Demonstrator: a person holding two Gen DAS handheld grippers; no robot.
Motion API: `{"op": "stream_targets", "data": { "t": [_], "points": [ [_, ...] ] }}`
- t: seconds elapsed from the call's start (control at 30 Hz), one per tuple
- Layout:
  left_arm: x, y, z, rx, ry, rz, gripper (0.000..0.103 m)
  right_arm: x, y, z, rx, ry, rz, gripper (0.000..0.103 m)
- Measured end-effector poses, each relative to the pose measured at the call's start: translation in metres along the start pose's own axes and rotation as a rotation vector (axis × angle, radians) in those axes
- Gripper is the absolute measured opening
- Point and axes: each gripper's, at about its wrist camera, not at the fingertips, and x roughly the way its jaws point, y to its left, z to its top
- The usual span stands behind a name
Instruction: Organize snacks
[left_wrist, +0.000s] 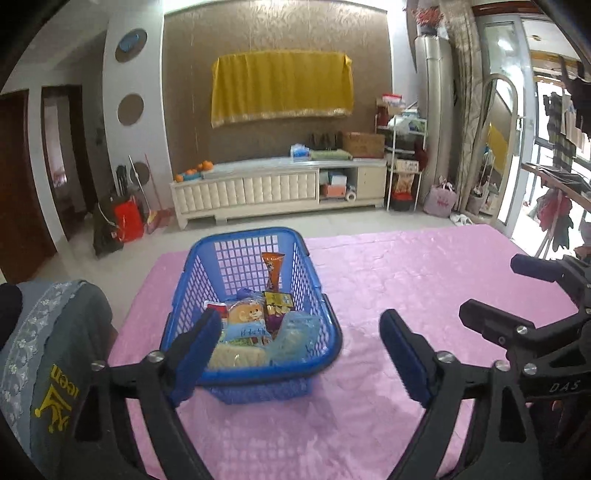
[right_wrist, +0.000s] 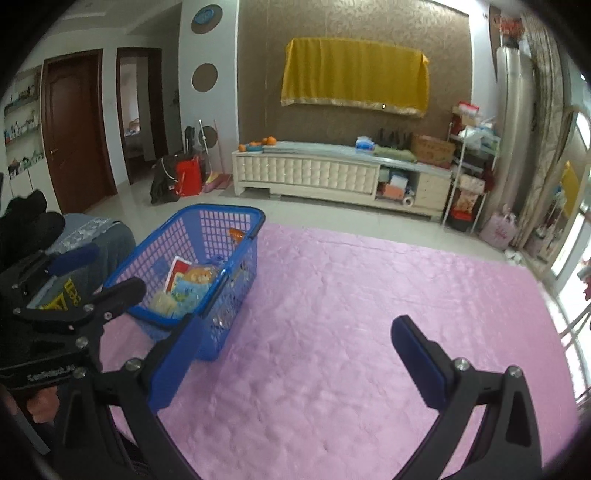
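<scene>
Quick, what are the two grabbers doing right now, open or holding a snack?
Left gripper: open, holding nothing, above the blue basket.
Right gripper: open, holding nothing, above the pink tablecloth.

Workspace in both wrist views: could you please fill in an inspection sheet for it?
Surface: pink cloth covers the table; nothing loose on it.
Job's things: blue basket holds snack packets; an orange packet stands upright against its far wall.
Clutter: grey garment at the left edge.
Grippers: left gripper open and empty, fingers wide; right gripper open and empty.
Cables: nothing seen.
Surroundings: white cabinet, yellow cloth on the wall.
</scene>
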Motion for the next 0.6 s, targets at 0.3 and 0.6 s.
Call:
{"op": "stream_targets", "data": {
  "t": [0.3, 0.6],
  "points": [
    [-0.061, -0.013, -0.022, -0.076, -0.085, -0.006, 0.103, -0.066, -0.001, -0.03, 0.071, -0.075, -0.016, 0.103],
    [-0.096, -0.038, -0.036, -0.027, -0.119, -0.006, 0.103, -0.103, -0.001, -0.057, 0.116, -0.099, -0.019, 0.103]
  ]
}}
